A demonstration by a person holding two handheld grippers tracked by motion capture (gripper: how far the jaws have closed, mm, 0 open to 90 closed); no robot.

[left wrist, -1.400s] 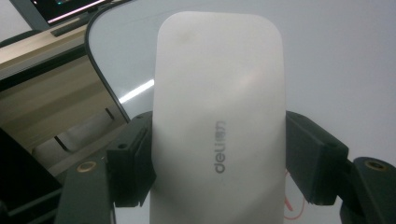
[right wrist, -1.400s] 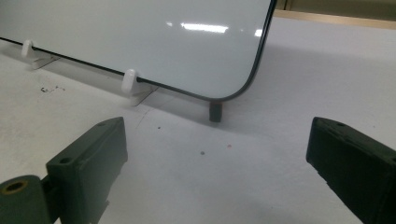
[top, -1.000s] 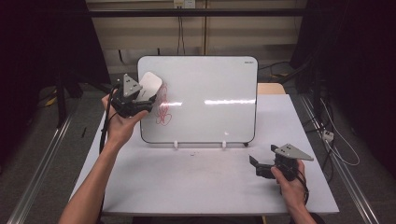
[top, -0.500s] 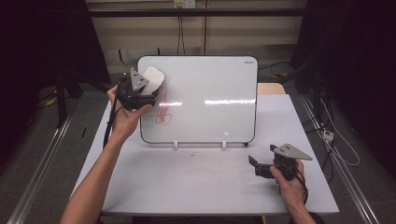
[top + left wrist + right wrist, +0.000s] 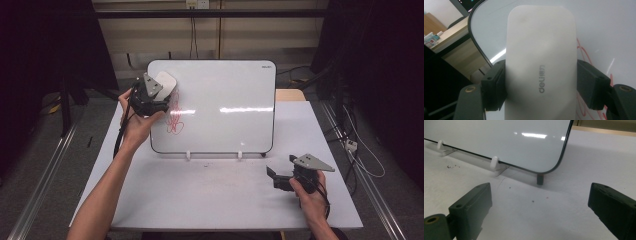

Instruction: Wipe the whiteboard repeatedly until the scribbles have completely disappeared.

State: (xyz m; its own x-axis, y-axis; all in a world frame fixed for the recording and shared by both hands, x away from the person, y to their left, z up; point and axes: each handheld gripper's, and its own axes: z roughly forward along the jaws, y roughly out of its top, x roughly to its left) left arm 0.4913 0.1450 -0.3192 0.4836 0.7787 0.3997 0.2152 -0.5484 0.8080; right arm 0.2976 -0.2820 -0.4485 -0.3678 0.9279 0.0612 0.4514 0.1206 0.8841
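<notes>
Left gripper [image 5: 159,92]: jaws clamped on white eraser [image 5: 541,62], pressed to whiteboard [image 5: 225,90] at its far-left corner, just above red scribble [image 5: 174,119]. Right gripper [image 5: 280,179]: jaws wide apart, empty, near-right on table [image 5: 200,195].

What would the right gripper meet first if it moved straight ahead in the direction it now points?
Probably the lower right corner of the whiteboard, or the small dark foot under it. The right gripper is open over the bare table, with nothing between its fingers and the board, though depth is hard to judge.
</notes>
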